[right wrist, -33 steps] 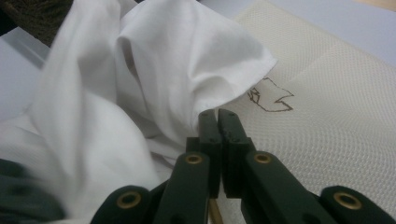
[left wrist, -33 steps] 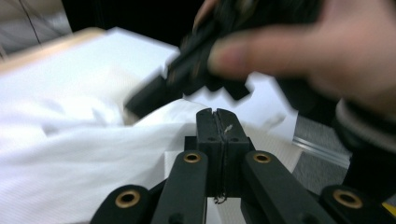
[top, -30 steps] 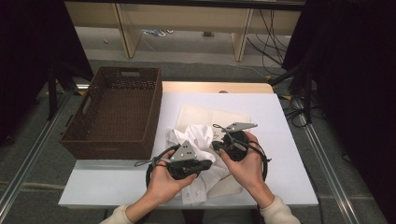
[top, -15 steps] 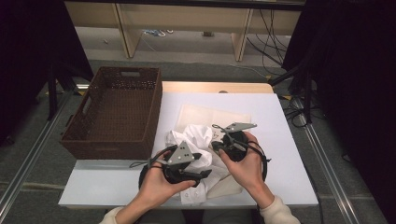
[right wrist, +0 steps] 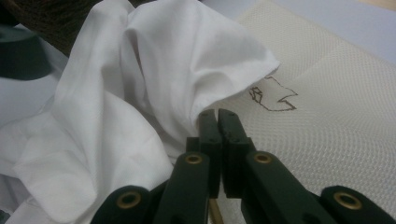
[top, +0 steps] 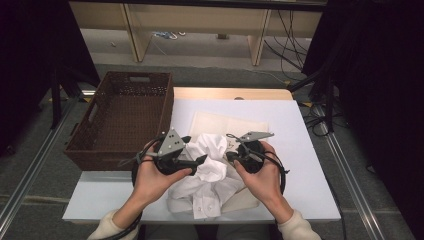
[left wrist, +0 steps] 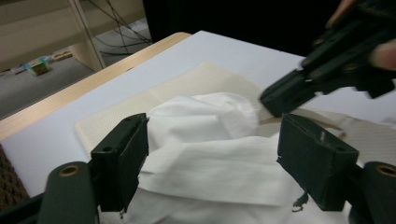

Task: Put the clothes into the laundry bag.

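Jaws are spread wide on the left gripper [left wrist: 212, 158] around the white cloth [top: 212, 167] at lower centre, while its edge is pinched by the right gripper [right wrist: 218, 116], the nearer one.

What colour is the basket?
Dark brown wicker basket, best in the high view.

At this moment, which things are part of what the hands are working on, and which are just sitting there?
In use:
- white garment, bunched mid-table
- right gripper, jaws closed at its edge
- left gripper, jaws open around a fold

Idle:
- wicker basket, at the table's left edge
- cream mat, lying under the garment
- table
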Demonstrator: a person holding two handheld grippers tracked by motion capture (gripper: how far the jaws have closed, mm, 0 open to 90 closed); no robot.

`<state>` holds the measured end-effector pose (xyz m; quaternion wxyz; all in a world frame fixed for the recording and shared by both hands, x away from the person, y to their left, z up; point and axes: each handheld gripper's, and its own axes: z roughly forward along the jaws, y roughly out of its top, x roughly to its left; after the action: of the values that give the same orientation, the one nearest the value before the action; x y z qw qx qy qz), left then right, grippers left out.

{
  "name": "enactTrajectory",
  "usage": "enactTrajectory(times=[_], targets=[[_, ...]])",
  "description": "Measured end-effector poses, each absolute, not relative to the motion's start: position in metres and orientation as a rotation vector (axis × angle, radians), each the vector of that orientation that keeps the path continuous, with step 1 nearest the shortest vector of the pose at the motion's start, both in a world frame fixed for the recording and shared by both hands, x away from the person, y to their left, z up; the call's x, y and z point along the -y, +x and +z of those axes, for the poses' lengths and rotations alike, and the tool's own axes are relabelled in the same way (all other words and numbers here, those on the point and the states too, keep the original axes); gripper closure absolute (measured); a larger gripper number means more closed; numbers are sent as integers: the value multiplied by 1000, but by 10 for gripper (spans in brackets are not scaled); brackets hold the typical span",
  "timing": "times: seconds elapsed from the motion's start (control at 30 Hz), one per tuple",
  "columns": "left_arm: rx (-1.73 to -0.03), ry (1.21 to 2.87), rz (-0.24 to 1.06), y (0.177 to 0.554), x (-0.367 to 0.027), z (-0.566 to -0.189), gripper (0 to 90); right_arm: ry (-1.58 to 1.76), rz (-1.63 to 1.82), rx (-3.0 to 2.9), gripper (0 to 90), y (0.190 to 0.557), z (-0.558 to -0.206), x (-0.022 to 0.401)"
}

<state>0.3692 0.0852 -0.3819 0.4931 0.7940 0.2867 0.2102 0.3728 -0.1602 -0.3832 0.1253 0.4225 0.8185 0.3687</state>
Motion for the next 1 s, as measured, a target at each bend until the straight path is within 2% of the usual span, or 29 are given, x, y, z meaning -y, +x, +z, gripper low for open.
enactTrajectory(times=[0.1,0.23,0.4,0.57,0.63,0.9,1.0], targets=[[-746,1978,486,386,-83,-395,219,1222,1070,-2388,899,373,-383,160],[-755,2065,416,399,-80,-413,249,1165,1078,-2391,900,376,-385,162],[-760,2089,370,401,-75,-420,432,1161,1080,-2391,900,376,-387,161],[-739,2125,383,399,-74,-415,724,1186,1077,-2387,900,375,-387,160],[-740,2117,390,396,-74,-413,776,1214,1088,-2378,900,374,-387,159],[-623,2103,468,361,-67,-395,811,1181,1098,-2363,900,378,-385,164],[-563,2143,450,348,-57,-393,811,1237,1093,-2355,900,375,-383,164]])
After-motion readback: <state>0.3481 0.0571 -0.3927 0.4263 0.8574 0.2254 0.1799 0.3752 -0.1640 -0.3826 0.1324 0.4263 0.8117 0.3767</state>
